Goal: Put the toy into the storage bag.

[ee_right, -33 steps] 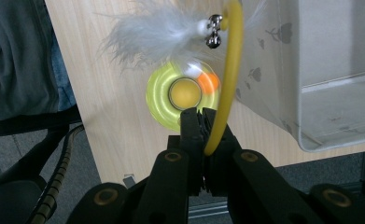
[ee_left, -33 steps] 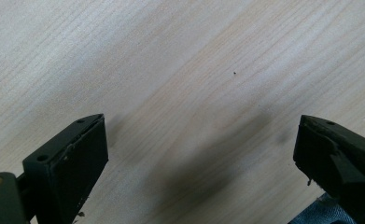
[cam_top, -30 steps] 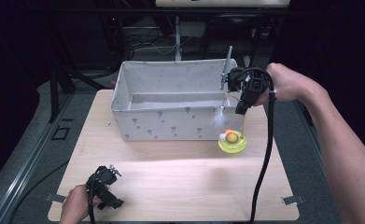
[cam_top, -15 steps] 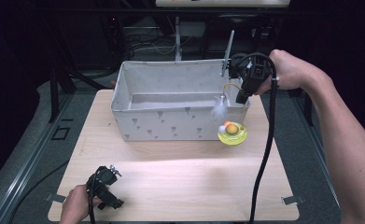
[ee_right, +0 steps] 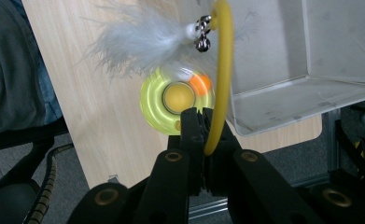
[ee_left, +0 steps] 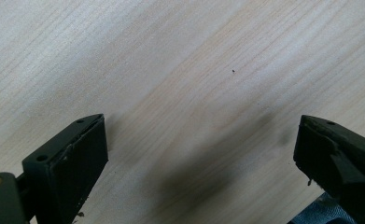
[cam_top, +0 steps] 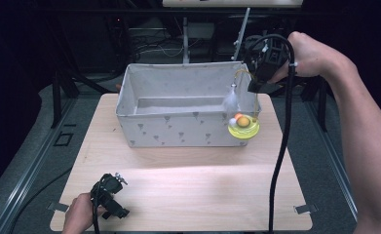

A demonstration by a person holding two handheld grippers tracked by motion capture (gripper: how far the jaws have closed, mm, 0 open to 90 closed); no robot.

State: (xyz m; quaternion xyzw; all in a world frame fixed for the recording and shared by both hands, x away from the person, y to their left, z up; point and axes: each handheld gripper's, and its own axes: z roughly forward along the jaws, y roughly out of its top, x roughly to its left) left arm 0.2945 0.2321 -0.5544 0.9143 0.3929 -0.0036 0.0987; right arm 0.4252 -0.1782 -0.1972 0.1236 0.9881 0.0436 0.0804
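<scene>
Since the earlier frames the right gripper (cam_top: 254,87) has risen, lifting the cat toy (cam_top: 243,124) off the table (cam_top: 188,185) so that its round yellow-green base now hangs beside the front right corner of the bin (cam_top: 178,127). From left to right in the high view: the left gripper (cam_top: 111,195), held in a hand (cam_top: 79,219) at the near left edge of the table, has stayed put; the left gripper view shows its jaws spread wide over bare wood, with nothing between them. The grey fabric bin stands at the middle of the table, its mouth open upward. To the right of the bin hangs the toy: a curved yellow stem (ee_right: 221,74) rises from the base, and a white feather (ee_right: 138,35) with a small bell (ee_right: 201,32) dangles from its upper end. An orange ball (cam_top: 243,121) sits on the base. In the right gripper view the right gripper (ee_right: 203,122) has its jaws clamped tight on the stem, the base hanging below over the table edge. The right hand (cam_top: 307,56) holds this gripper high at the far right, its black cable (cam_top: 280,146) trailing down across the table.
</scene>
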